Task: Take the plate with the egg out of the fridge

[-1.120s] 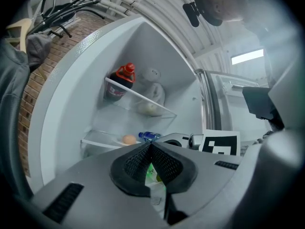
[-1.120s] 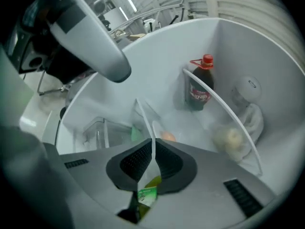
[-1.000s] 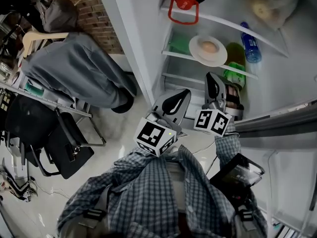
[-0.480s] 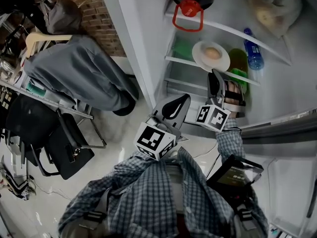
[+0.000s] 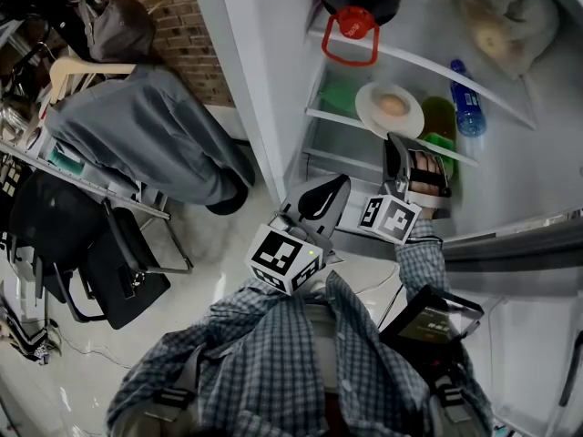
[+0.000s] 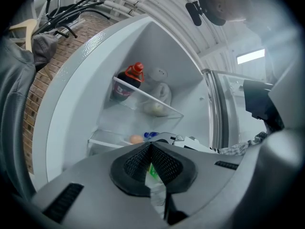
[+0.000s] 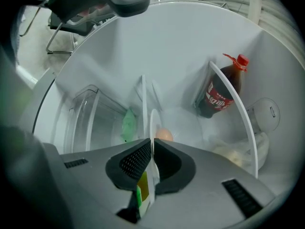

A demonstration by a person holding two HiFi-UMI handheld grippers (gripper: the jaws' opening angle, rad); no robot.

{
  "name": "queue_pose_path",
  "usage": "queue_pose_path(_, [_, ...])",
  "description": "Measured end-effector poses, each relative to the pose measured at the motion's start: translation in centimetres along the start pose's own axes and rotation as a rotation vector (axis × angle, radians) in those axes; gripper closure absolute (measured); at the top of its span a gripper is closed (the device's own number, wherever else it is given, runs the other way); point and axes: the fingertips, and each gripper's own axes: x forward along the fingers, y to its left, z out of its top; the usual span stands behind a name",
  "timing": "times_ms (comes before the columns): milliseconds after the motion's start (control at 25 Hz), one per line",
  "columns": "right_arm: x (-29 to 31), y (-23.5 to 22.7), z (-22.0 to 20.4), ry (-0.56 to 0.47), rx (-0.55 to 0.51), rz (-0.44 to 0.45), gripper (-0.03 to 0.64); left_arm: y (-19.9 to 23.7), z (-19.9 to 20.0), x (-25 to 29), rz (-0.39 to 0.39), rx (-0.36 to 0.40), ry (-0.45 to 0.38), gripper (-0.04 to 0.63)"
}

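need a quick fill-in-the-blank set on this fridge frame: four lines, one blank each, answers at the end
1. On the white plate lies one ___.
2. The dark bottle has a ___ cap.
3. The right gripper is shut on the rim of the ___.
4. The left gripper is shut and holds ___.

Missing words: egg; red; plate; nothing
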Motion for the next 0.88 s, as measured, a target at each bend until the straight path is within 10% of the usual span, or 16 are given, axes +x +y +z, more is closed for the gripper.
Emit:
queue_pose_path(480, [-0.7,0.1,-0.2,0.003,-0.017,0.003,0.597,-0.5,-0.1,0.8,-0.021,0.030,0.015,0.589])
queue_pose_path(880, [-2.0,0.0,-0.1,0.006,-0.025,0.005,0.597,-1.7,-1.2,2.8,-0.150,-0.159,0.119,0.589])
